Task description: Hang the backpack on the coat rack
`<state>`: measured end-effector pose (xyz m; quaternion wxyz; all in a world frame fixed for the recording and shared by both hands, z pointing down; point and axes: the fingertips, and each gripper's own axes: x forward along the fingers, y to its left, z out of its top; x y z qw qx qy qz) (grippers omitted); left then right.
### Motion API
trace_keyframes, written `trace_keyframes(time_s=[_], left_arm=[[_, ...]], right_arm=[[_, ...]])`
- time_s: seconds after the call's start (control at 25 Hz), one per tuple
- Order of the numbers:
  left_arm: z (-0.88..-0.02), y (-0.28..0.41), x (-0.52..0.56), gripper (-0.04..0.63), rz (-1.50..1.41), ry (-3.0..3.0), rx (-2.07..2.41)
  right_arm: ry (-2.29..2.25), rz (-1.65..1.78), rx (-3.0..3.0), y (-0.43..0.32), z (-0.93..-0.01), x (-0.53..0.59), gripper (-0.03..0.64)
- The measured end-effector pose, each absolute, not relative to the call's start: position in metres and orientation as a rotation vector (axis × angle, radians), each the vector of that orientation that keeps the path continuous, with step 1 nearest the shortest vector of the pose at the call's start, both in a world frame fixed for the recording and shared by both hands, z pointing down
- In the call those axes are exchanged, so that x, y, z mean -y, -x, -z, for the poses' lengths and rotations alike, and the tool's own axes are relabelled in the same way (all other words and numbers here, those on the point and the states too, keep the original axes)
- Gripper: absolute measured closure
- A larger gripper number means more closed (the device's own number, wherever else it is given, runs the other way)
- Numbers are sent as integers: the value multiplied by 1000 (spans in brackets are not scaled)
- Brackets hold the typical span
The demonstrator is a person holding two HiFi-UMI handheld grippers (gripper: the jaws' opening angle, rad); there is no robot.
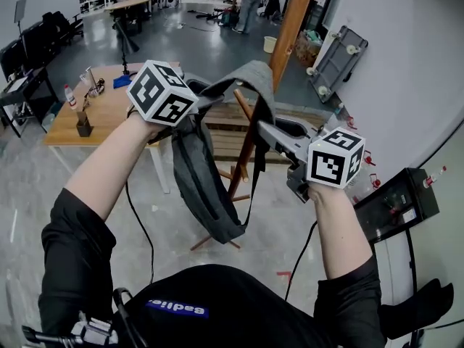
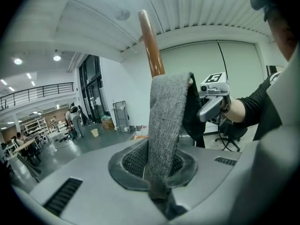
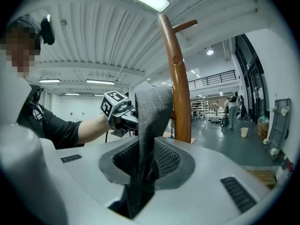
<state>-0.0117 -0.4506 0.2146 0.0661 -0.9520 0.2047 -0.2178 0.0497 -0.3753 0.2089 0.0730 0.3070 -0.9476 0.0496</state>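
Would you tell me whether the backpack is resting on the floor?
No, the backpack hangs in the air from its grey strap, in front of the coat rack.

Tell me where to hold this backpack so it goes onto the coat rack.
Grip the grey strap at two spots, one from each side, so its loop arches open above the hanging backpack beside the coat rack. The left gripper pinches it so; on the right gripper the jaws are opening with the strap between them.

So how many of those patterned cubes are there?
2. One cube is at the head view's left, against the backpack; the other cube at its right, beside the coat rack. None seems hidden.
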Motion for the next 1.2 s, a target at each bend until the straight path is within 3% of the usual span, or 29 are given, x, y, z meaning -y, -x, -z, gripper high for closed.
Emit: trace_keyframes(time_s=[0.32,0.64,1.2], left_arm=[[-218,1,438,559,460,2719,-715],[-214,9,420,425,271,2589,-820],[-225,41,377,394,164,2523,-945]], right_arm=[[-1146,77,2775,-36,-224,377,513],[-1480,380,2532,-38,-228,375,376],[-1559,390,2511,-43,-260,356,370]])
